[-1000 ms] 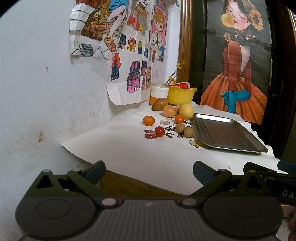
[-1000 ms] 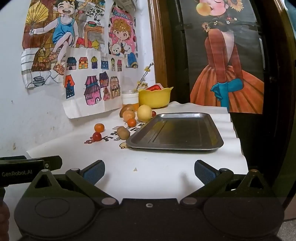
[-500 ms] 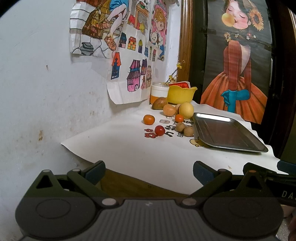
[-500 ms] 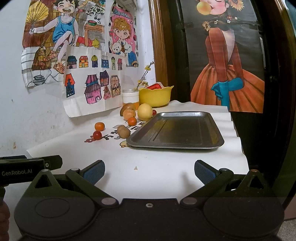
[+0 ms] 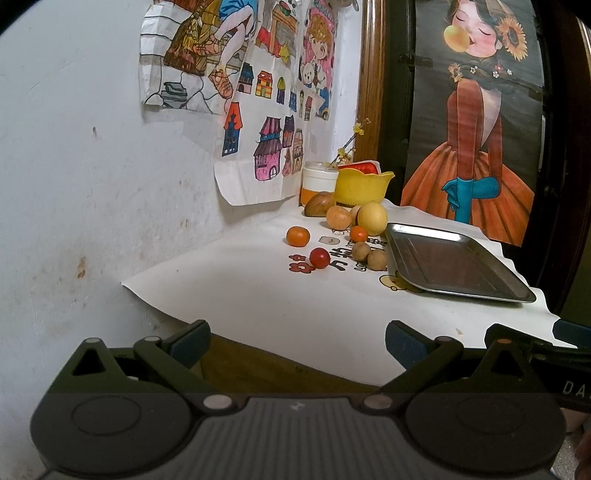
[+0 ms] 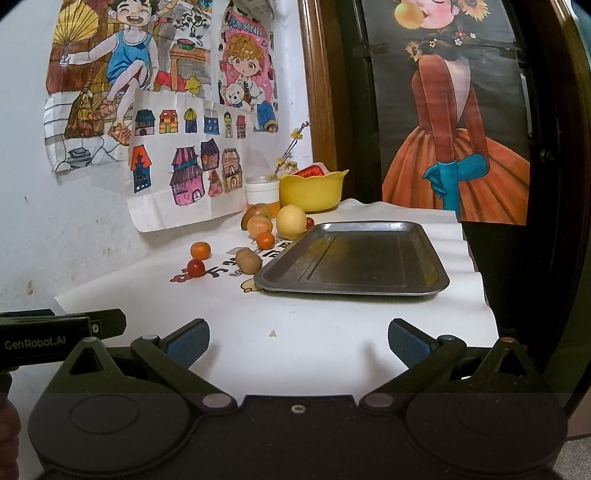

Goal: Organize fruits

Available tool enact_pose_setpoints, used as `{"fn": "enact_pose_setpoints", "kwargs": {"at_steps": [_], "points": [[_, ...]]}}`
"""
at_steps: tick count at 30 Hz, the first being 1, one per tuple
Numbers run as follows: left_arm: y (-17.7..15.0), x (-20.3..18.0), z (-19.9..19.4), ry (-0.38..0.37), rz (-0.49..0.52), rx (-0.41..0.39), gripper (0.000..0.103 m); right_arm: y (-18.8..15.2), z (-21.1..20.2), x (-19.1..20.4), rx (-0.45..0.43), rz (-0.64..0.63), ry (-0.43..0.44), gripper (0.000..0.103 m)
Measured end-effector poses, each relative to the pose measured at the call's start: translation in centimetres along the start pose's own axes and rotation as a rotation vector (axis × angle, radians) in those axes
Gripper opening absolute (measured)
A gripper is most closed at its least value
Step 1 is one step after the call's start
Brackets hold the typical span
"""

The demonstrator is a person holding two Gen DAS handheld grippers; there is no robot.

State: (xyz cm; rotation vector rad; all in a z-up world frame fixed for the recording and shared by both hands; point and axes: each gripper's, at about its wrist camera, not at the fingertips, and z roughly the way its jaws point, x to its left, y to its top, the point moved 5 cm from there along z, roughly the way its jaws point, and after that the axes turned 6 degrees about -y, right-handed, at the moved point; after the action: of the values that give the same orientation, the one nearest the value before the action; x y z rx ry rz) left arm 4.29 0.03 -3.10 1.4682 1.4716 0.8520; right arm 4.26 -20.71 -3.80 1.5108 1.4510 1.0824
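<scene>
White-papered table in a poster-hung corner, nothing sorted yet.
Both grippers, left and right, are spread and empty; the fruits lie well ahead, left of the bare tray, nearer the left gripper.

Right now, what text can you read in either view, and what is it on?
"GenRobot.AI": on the left gripper's body, in the right wrist view.
"DA", cut off by the frame edge: on the right gripper's body.
"MORNI", partly hidden: pink wall drawing.
Printed characters on the white table sheet: unreadable.
</scene>
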Motion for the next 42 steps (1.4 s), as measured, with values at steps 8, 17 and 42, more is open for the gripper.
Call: {"fn": "enact_pose_setpoints", "kwargs": {"at_steps": [8, 17, 42], "points": [[-0.1, 0.0, 0.0, 0.0, -0.001, 0.002, 0.103, -0.1, 0.0, 0.1, 0.0, 0.0, -0.001, 0.103], [-0.5, 0.0, 0.5, 0.003, -0.001, 0.019, 0.103, -0.2, 0.0, 0.4, -0.006, -0.016, 0.006, 0.103], [4.7, 4.5, 6.8, -0.098, -0.081, 0.096, 0.103, 3.1, 3.6, 3.3, -0.003, -0.135, 0.129, 0.103]]}}
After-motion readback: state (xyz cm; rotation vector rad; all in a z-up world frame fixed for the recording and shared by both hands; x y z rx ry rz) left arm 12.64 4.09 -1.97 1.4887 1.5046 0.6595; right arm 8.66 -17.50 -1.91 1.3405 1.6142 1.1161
